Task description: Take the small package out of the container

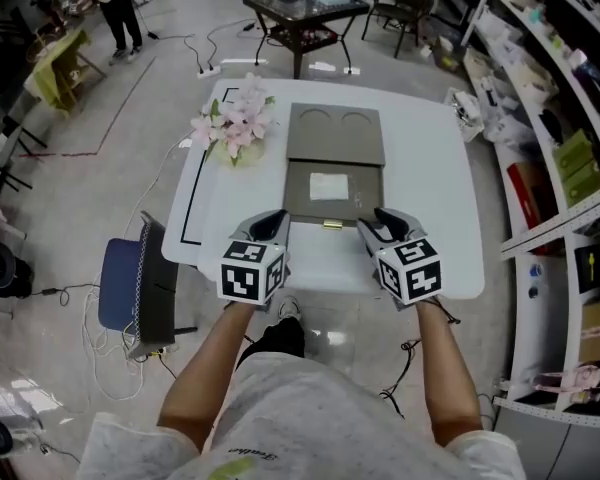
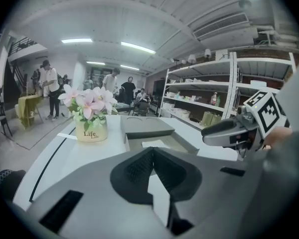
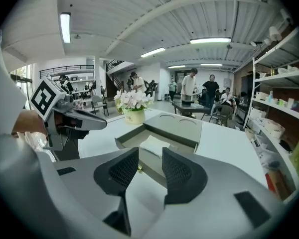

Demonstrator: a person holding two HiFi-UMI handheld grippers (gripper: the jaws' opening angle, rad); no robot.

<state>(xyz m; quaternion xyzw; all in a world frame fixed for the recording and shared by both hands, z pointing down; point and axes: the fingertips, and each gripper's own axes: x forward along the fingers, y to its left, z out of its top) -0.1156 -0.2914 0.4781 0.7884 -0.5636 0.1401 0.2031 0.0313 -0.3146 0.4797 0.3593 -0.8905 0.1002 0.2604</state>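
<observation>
An olive-grey container point(image 1: 302, 200) lies open in the middle of the white table point(image 1: 430, 168), its lid point(image 1: 335, 133) folded back flat behind it. A small white package point(image 1: 329, 186) rests inside the tray; it also shows in the left gripper view point(image 2: 152, 144) and the right gripper view point(image 3: 153, 145). My left gripper point(image 1: 270, 226) hovers at the tray's near left corner, its jaws shut and empty point(image 2: 152, 153). My right gripper point(image 1: 380, 223) is at the near right corner, short of the tray, jaws open with nothing between the pads point(image 3: 145, 166).
A pot of pink and white flowers point(image 1: 235, 123) stands on the table left of the lid. Shelving point(image 1: 570, 158) runs along the right side. A blue chair point(image 1: 130, 283) sits at the table's near left, a dark table point(image 1: 305, 8) beyond, and people point(image 1: 115, 3) at the far left.
</observation>
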